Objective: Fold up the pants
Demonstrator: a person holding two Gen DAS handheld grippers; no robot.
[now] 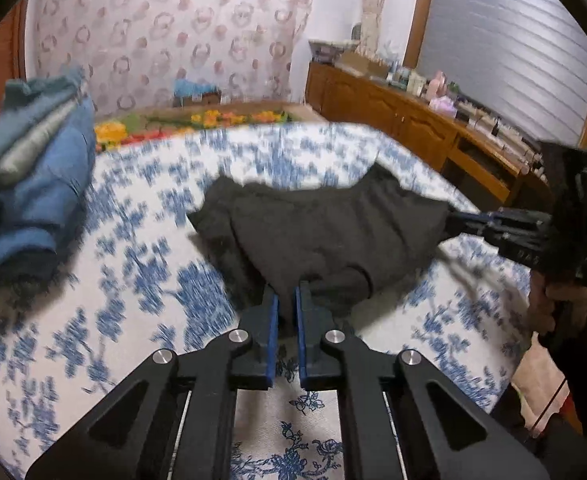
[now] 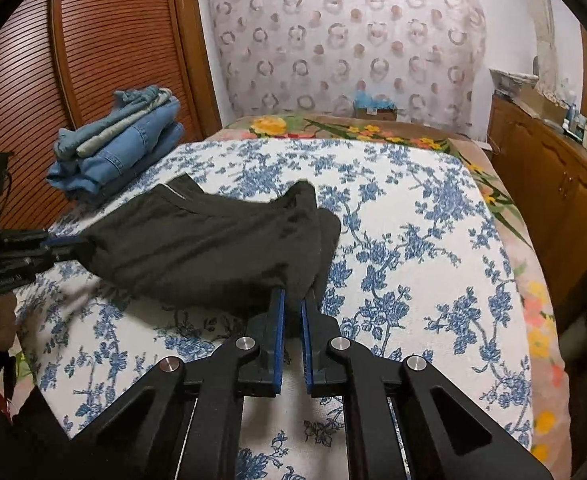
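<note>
The black pants [image 2: 213, 248] are held bunched above the near part of the bed's blue-flowered cover [image 2: 413, 240]. The left gripper [image 1: 287, 294] is clamped on one end of the fabric, the right gripper [image 2: 292, 300] on the other. A stack of folded jeans [image 2: 121, 148] is seen at the bed's far left corner.

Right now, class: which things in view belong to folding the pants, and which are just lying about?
In the job:
black pants
left gripper
right gripper

Lying about:
stack of folded jeans
clutter on the wooden cabinet
</note>
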